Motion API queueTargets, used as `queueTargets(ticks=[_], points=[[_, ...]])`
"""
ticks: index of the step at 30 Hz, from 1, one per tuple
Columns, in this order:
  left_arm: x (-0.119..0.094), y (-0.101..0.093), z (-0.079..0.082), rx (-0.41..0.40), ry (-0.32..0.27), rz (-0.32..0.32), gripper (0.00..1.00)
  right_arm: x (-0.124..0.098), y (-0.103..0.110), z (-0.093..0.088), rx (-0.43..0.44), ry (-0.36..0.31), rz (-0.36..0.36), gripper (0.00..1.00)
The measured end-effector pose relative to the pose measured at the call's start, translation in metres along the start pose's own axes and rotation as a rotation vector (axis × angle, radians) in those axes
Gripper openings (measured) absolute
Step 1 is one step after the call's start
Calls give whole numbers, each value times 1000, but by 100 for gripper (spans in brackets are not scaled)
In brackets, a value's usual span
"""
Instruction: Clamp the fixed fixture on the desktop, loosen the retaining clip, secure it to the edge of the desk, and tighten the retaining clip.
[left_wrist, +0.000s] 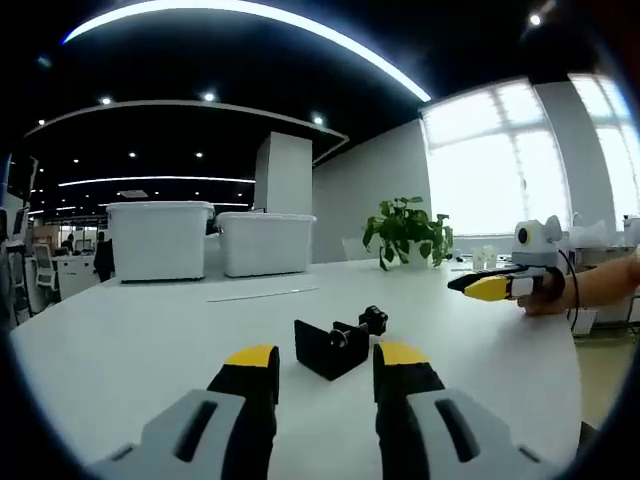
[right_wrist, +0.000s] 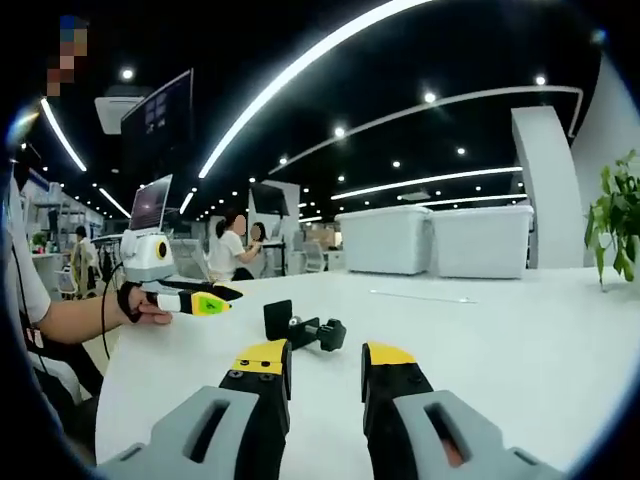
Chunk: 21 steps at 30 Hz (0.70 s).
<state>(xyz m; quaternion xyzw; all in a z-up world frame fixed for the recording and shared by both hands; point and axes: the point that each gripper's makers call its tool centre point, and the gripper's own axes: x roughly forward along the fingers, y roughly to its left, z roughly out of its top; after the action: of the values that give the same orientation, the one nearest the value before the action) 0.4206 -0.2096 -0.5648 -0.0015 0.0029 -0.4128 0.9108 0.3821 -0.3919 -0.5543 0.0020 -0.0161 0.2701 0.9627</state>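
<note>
Loads of bare white desk (left_wrist: 150, 330) around; black clamp fixture (left_wrist: 338, 343) sits just ahead of both grippers, left gripper (left_wrist: 325, 365) and right gripper (right_wrist: 325, 362), jaws spread, holding nothing.

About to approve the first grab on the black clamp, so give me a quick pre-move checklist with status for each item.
1. Black metal clamp fixture with screw knob lies on the white desktop, untouched: ok.
2. Left tongs open, jaws apart with the clamp ahead between them: ok.
3. Right tongs open, the clamp ahead of them: ok.
4. Nothing lies between either tongs and the clamp: ok.
5. Retaining clip loose or tight: cannot tell, too small.
6. Desk edge free for mounting: cannot tell; a green potted plant and two white plastic bins stand at the far side.
</note>
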Motion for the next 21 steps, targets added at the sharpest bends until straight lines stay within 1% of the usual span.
queueTargets(ticks=[3,5,7,9,11,13,19,21], points=[[4,-5,-6,24,27,-8,39,-1,1,-1,-12,5,1,27],[5,-5,-7,25,34,-10,39,0,2,-2,-20,9,3,27],[6,-3,-8,25,38,-1,39,0,5,-3,-35,16,2,27],[5,0,-8,20,40,13,39,-1,9,-1,-71,7,4,26],[5,2,-8,23,40,24,39,-1,13,0,-98,3,18,26],[7,2,-8,25,44,32,39,-1,14,1,-103,-5,20,26],[18,4,-22,30,115,55,39,-2,12,4,-96,-20,19,26],[19,5,-23,28,121,59,39,-3,11,7,-89,-33,17,26]])
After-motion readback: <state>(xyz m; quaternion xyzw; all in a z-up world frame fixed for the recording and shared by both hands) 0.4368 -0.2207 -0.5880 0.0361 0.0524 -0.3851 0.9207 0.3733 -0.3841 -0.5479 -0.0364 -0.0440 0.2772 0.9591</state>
